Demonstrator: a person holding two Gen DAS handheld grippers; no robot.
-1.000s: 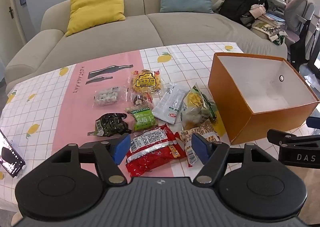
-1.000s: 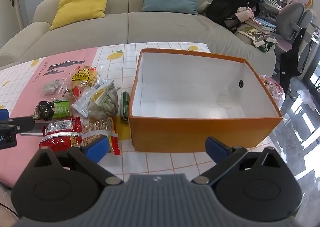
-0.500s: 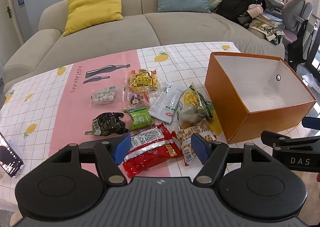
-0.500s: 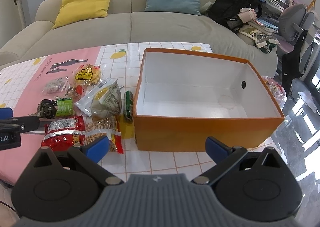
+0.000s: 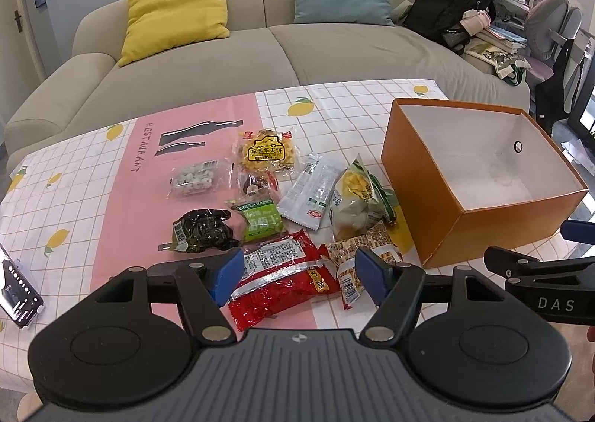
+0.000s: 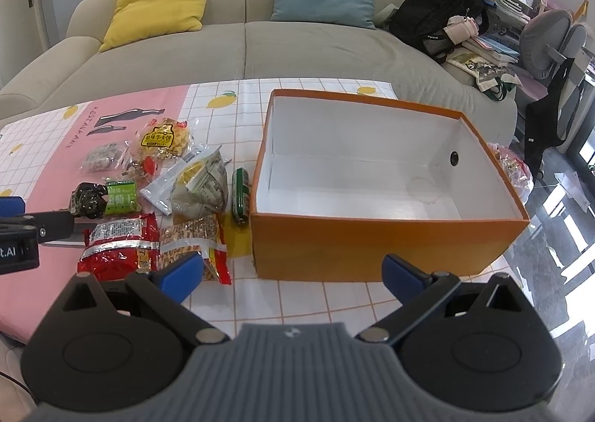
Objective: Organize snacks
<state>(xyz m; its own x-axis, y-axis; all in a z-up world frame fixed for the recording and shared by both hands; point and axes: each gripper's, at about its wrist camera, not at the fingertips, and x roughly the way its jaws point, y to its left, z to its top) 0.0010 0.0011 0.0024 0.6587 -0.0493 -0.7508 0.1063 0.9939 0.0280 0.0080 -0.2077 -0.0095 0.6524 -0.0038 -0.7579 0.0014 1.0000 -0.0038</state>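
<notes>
Behind a beige sofa [image 5: 208, 76], the checked table [image 5: 334, 113] carries scattered snack packets [image 5: 297, 191] just left of an orange box [image 6: 372, 239] with nothing in it. My left gripper [image 5: 297, 275] hangs spread above a red packet [image 5: 279, 277]; my right gripper [image 6: 293, 273] gapes wide before the box, holding nothing.

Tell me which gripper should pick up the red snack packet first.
Left, probably. The left gripper hangs open right over the red packet. The right gripper is open too, but faces the orange box, with the packet off to its side.
</notes>
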